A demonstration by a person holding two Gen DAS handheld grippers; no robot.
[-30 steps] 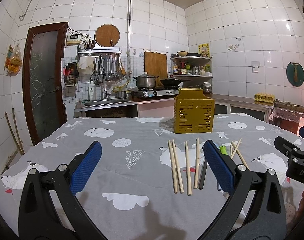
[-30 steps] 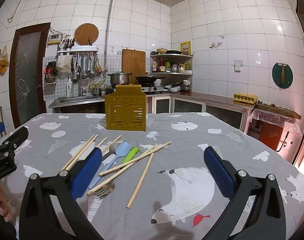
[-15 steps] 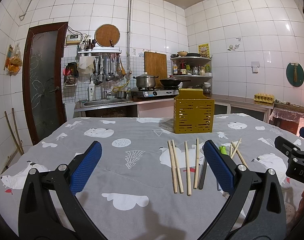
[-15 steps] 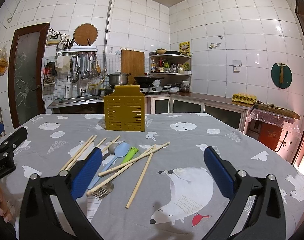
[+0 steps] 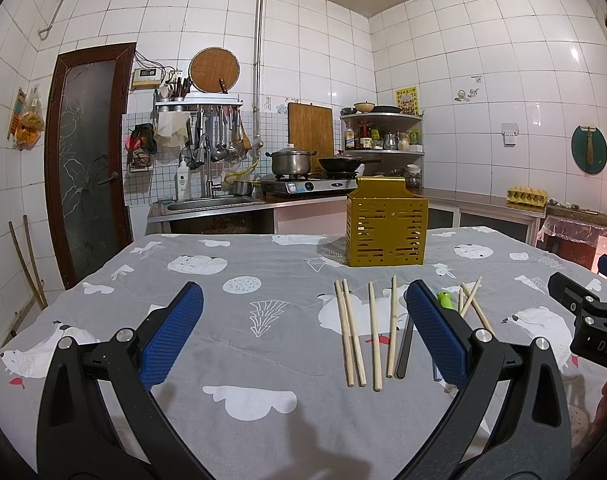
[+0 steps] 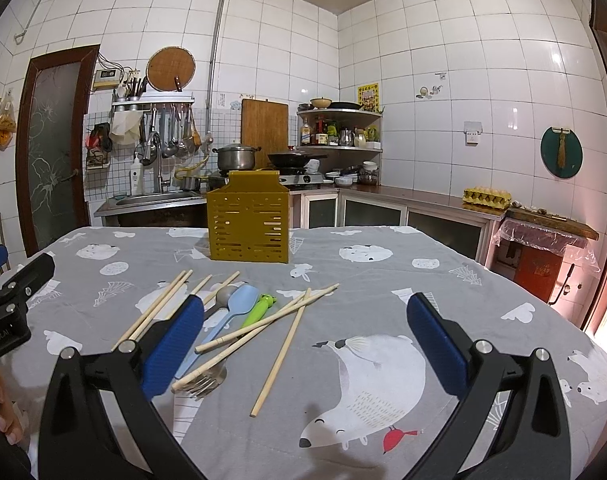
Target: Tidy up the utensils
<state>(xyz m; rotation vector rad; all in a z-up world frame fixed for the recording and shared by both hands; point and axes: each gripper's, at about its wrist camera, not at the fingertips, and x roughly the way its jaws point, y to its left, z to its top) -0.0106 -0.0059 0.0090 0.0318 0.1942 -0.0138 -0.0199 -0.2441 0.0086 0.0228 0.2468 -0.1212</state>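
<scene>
A yellow slotted utensil holder (image 5: 386,233) stands upright on the grey patterned tablecloth, also in the right wrist view (image 6: 249,224). Several wooden chopsticks (image 5: 375,336) lie loose before it. In the right wrist view, more chopsticks (image 6: 281,342), a light blue spoon (image 6: 227,320), a green-handled utensil (image 6: 259,310), a grey spoon (image 6: 223,296) and a fork (image 6: 205,380) lie together. My left gripper (image 5: 303,330) is open and empty, above the table left of the chopsticks. My right gripper (image 6: 305,340) is open and empty, above the crossed chopsticks.
The table (image 6: 383,280) fills the foreground; its right edge drops off near a red bin (image 6: 537,274). Behind it run a counter with a sink (image 5: 209,204), a stove with a pot (image 5: 290,162), and a door (image 5: 89,160) at the left.
</scene>
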